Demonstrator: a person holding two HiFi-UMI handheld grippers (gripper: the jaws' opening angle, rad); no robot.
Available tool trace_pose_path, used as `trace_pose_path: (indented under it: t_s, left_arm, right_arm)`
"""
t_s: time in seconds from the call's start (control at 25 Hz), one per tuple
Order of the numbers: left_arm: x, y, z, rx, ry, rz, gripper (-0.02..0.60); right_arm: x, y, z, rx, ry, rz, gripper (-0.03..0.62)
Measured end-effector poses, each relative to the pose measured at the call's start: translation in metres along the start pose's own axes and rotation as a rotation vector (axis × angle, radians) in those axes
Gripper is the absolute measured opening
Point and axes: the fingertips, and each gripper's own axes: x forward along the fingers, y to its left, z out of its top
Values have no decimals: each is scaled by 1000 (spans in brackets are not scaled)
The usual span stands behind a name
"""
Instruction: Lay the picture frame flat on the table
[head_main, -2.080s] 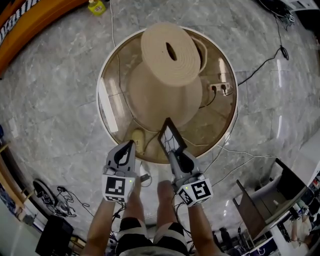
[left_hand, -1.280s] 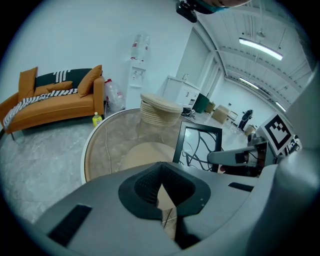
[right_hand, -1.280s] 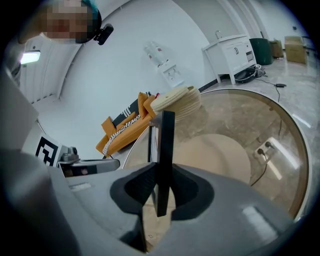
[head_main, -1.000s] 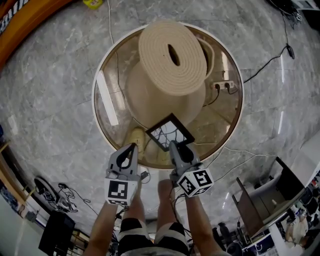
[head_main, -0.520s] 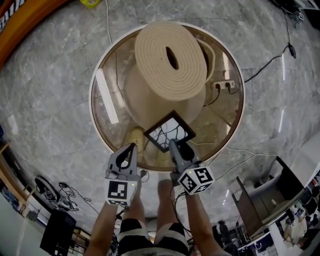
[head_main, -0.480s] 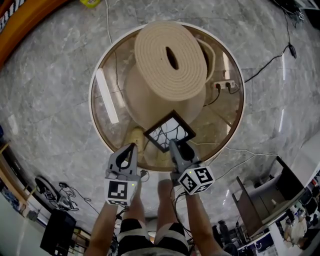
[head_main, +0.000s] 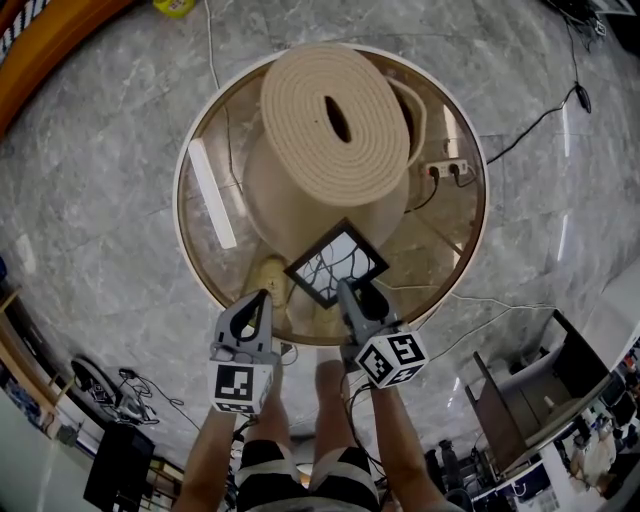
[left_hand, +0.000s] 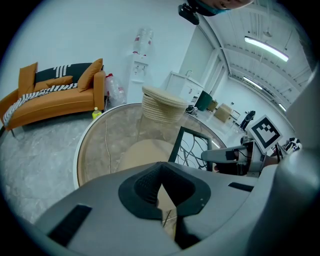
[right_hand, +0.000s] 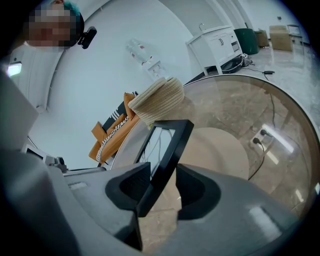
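Over marble floor (head_main: 90, 180), glass table (head_main: 455, 240) (round)

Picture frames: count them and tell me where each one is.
1. The picture frame is at the glass table's near side, between the right claw's opening jaws. No other shows.

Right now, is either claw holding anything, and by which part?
Right claw is opening around the frame's near edge, no longer clamping it; left claw is shut, empty.
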Motion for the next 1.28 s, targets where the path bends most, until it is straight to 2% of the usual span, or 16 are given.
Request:
trace_pose_path:
  t_s: [0.2,0.44,0.72,1.04,1.28]
  left_arm:
    - [-1,6,-2,2,1,0,17]
    - [-11,8,1,17,-6,1,17]
    - [-21,4,9,32,-16,-5,17]
    - [-43,-7,46,72,-76,-9,17]
    - [-77,-24,88,117,-135,-16,17]
  right_arm:
    - [1,-3,-2,38,-2,-16,175]
    - [-6,-5,-5,38,11,-48,229]
    - [-17,4,1,19,5,-51,232]
    - [-39,35,27,-48,-18,-15,231]
    - [-70,70,64,-158,-61,9,230]
